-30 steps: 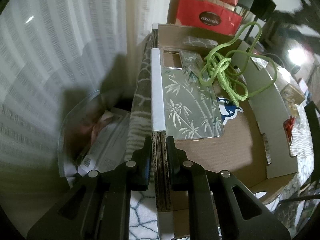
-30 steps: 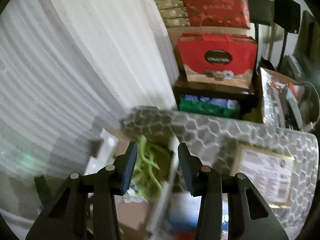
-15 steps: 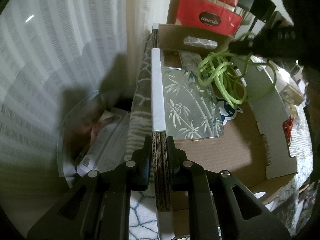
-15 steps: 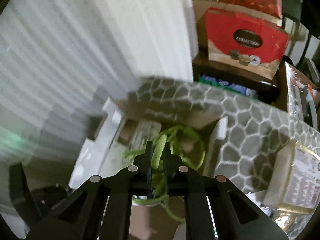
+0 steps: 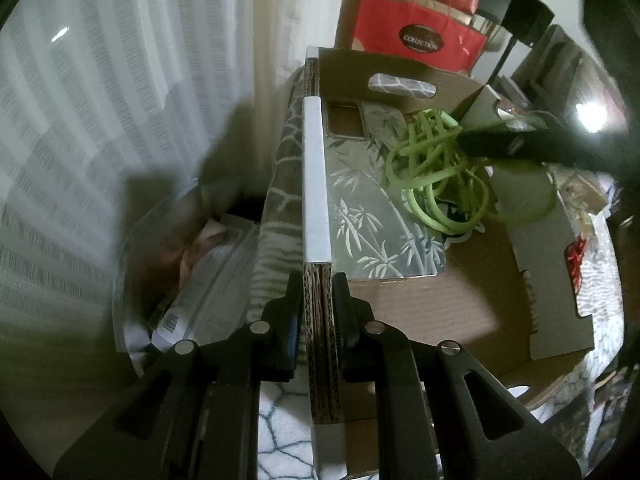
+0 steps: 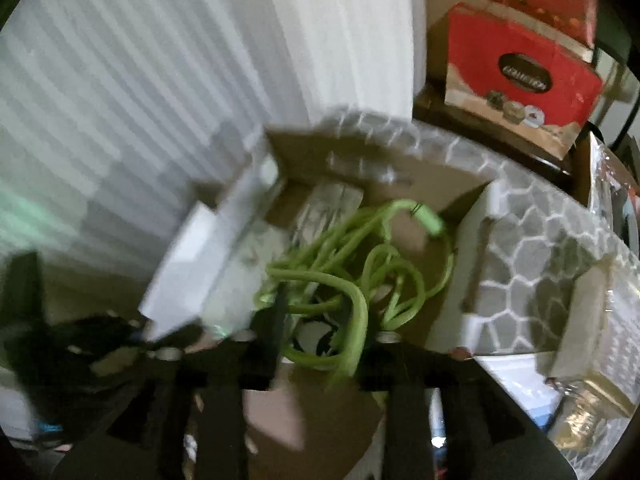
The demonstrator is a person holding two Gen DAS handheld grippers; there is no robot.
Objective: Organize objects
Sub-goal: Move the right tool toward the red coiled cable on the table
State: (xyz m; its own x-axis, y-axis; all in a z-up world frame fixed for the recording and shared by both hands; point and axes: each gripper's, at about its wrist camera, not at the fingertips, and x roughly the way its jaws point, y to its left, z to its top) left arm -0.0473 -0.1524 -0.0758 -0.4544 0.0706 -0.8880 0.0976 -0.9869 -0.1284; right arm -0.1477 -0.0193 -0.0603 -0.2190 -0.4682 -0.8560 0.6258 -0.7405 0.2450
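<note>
My left gripper (image 5: 318, 304) is shut on the near left wall of an open cardboard box (image 5: 440, 308) and holds it. Inside the box a bamboo-print phone case (image 5: 372, 208) lies flat, with a tangled green cord (image 5: 436, 176) beside and partly over it. My right gripper (image 5: 476, 138) reaches into the box from the right, at the cord. In the blurred right wrist view my right gripper (image 6: 320, 340) is open, with loops of the green cord (image 6: 348, 264) lying loose between and beyond the fingers.
A white pleated curtain (image 5: 120, 100) hangs on the left. A clear bin with papers (image 5: 192, 280) stands left of the box. A red gift box (image 5: 420, 40) stands behind. The table has a grey honeycomb-pattern cloth (image 6: 532, 248), with a packet (image 6: 592, 320) at the right.
My right gripper, shut on the green cord half a second ago, has opened and lowered the cord into the box. My left gripper has kept its hold on the box wall.
</note>
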